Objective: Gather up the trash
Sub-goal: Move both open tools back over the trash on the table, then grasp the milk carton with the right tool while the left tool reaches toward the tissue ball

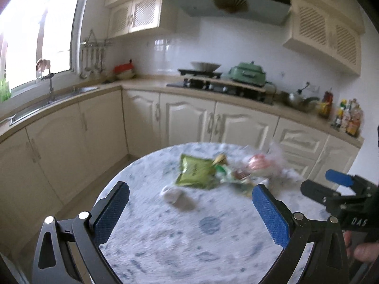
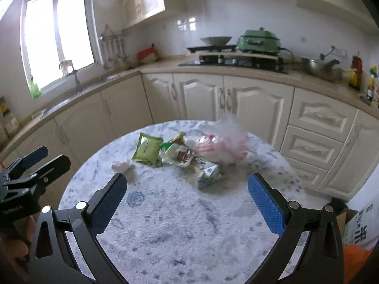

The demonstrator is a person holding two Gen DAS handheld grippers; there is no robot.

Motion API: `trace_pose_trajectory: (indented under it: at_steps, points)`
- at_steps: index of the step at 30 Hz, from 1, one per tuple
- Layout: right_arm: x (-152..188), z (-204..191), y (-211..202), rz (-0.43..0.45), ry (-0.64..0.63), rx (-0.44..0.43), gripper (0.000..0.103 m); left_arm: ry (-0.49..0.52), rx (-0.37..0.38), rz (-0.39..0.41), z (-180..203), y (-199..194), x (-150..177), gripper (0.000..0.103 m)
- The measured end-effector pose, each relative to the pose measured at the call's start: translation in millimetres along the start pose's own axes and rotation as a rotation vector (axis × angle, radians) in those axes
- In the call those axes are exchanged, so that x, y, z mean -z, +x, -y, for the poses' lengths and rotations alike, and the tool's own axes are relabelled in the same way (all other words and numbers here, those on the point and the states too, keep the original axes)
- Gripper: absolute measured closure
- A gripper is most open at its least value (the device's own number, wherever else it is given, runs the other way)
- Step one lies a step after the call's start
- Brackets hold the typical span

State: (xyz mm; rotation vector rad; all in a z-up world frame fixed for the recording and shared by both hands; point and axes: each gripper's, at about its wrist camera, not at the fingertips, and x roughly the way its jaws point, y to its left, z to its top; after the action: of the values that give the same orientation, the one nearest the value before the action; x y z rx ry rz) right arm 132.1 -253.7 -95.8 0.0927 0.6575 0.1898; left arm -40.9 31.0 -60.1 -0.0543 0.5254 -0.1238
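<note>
Trash lies on a round marbled table (image 1: 189, 236) (image 2: 180, 232). A green packet (image 1: 195, 171) (image 2: 146, 150) sits at the left of the pile, crumpled snack wrappers (image 1: 227, 172) (image 2: 189, 159) in the middle, a clear bag with red print (image 1: 260, 163) (image 2: 222, 145) at the right. A crumpled white tissue (image 1: 171, 195) (image 2: 122, 165) lies nearer me. My left gripper (image 1: 190, 208) hovers open over the table short of the tissue, nothing between its blue pads. My right gripper (image 2: 187, 201) is open too, short of the wrappers; the left wrist view catches it at the right edge (image 1: 331, 187).
Cream cabinets and a counter wrap behind the table, with a sink (image 1: 59, 97) at left, a hob with a green cooker (image 2: 259, 40) at the back and bottles (image 1: 348, 118) at right. A cardboard box (image 2: 360, 224) and something orange stand on the floor at lower right.
</note>
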Motion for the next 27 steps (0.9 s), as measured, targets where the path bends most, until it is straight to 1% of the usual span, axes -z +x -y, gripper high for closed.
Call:
trace_pose_trajectory:
  at_steps: [3,4,5,9,12,14,18,21,22,24,25,26,27]
  points:
    - [3,-3,26,-0.049,-0.010,0.009,0.000,0.000,-0.015,-0.048,-8,19,3,0.001]
    - [3,-3,35,-0.061,-0.009,0.011,0.000,-0.002,-0.014,-0.061,-10,32,-6,0.001]
    - [3,-3,40,-0.070,-0.008,0.014,0.000,-0.005,-0.013,-0.082,-12,41,-5,0.001]
    - [8,2,72,-0.127,0.017,0.037,0.000,0.002,-0.024,-0.152,-17,91,-17,0.001]
    - [10,11,98,-0.176,0.042,0.063,0.000,0.002,-0.021,-0.205,-27,123,-28,0.001]
    - [11,16,109,-0.193,0.054,0.074,0.000,0.015,-0.026,-0.227,-34,146,-36,0.001]
    - [10,28,141,-0.239,0.073,0.108,0.000,0.039,-0.040,-0.285,-31,186,-41,0.001]
    - [9,33,156,-0.252,0.086,0.107,0.000,0.039,-0.042,-0.326,-32,216,-47,0.001]
    - [10,33,163,-0.263,0.081,0.111,0.000,0.036,-0.039,-0.341,-33,224,-49,0.002]
    - [11,34,171,-0.268,0.075,0.110,0.001,0.018,-0.011,-0.368,-36,239,-54,0.012]
    - [10,32,172,-0.269,0.065,0.111,0.003,0.014,0.003,-0.373,-36,243,-56,0.023]
    - [8,31,171,-0.262,0.058,0.105,0.010,0.028,-0.001,-0.372,-35,247,-57,0.027]
    - [9,30,170,-0.259,0.061,0.080,0.010,0.042,0.005,-0.369,-33,250,-59,0.034]
